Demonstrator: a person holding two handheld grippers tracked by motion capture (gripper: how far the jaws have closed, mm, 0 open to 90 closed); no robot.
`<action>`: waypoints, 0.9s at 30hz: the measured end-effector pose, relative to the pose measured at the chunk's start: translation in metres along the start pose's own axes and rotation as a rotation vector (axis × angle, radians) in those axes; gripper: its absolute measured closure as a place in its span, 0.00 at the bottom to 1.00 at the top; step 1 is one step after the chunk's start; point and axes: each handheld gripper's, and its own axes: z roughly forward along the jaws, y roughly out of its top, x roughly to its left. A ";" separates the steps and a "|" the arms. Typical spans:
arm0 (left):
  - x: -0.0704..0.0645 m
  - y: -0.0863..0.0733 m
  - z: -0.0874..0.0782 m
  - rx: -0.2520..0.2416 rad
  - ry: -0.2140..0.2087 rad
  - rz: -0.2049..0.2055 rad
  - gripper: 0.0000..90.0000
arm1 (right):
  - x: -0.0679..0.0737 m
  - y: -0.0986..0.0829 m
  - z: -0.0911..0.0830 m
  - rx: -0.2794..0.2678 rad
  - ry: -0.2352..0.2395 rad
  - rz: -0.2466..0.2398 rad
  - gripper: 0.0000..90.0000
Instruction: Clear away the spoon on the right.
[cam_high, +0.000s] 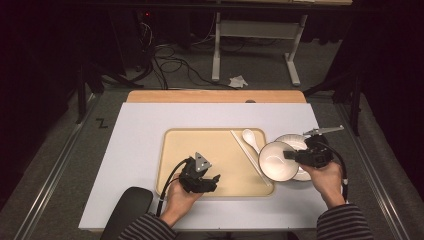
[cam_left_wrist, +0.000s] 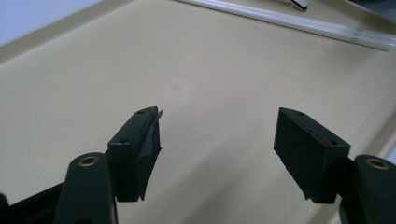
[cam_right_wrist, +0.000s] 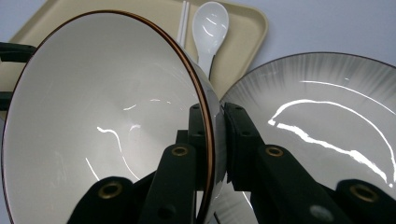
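Two fingers of the right gripper (cam_right_wrist: 215, 140) pinched only the rim of the bowl (cam_high: 276, 161), tilted above the plate (cam_right_wrist: 322, 121); it could slip and chip both. Left gripper (cam_left_wrist: 217, 149) hovered spread over the tray (cam_high: 170, 150).

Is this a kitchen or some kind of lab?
Probably a lab or recording room, not a kitchen: loose cables lie on the floor, dark curtains surround a white table, and each hand holds a tool.
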 end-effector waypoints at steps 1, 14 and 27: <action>0.000 0.000 0.000 0.000 0.005 0.000 0.35 | 0.003 0.002 0.002 0.002 0.003 -0.001 0.93; 0.004 -0.002 -0.007 -0.017 0.062 -0.027 0.35 | 0.024 0.020 0.013 -0.004 0.046 -0.058 0.93; 0.008 -0.010 -0.018 -0.026 0.098 -0.060 0.36 | 0.045 0.037 0.033 0.014 0.082 -0.135 0.93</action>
